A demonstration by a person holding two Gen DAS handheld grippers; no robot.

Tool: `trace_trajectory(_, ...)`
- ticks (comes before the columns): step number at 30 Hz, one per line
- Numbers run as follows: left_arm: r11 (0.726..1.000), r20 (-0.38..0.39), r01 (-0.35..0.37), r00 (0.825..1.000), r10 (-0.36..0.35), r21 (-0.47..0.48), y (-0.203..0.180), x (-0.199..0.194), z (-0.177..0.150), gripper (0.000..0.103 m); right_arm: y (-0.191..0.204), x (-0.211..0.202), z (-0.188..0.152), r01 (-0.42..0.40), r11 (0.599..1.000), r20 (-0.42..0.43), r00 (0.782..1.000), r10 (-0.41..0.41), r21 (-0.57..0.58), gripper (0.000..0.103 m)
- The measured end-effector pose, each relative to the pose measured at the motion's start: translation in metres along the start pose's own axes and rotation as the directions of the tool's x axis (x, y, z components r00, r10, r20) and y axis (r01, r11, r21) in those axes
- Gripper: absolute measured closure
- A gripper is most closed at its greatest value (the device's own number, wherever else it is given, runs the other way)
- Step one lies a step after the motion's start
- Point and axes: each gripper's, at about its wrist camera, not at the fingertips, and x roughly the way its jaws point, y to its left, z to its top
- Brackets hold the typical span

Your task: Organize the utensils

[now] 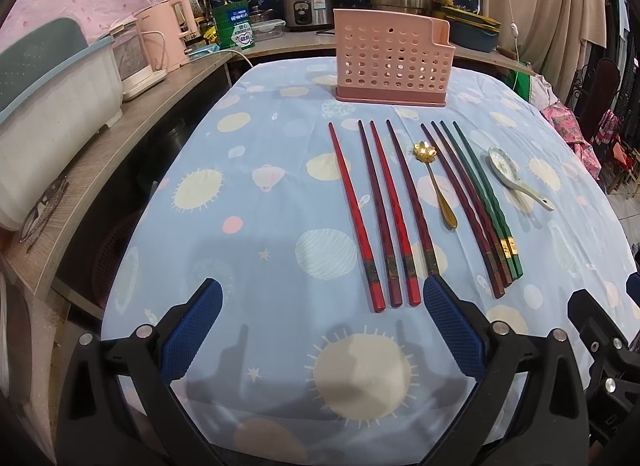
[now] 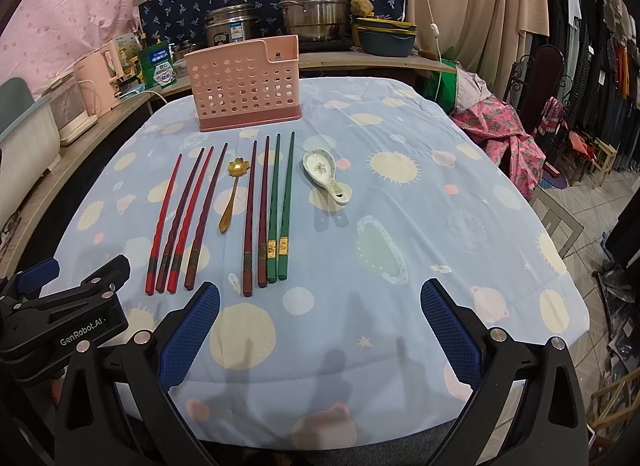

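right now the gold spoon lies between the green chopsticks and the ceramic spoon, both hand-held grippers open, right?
Not quite: the gold spoon lies between the two chopstick groups, left of the green chopsticks. The ceramic spoon is on their right, as the right wrist view shows. Both hand-held grippers are open.

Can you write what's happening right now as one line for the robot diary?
stage: start | left gripper: open, empty | right gripper: open, empty | chopsticks, spoons: on table | holder: empty
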Motion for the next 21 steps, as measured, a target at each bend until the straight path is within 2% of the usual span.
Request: trace_trajectory(21,1.0,-0.001,0.001,1.0,-0.001,0.005,-0.0013,0.0015,0.0008,0.007,-0.0002,-0.0001,0.0001,0.0,1.0,0.001,1.0,0.0,0.002,0.007)
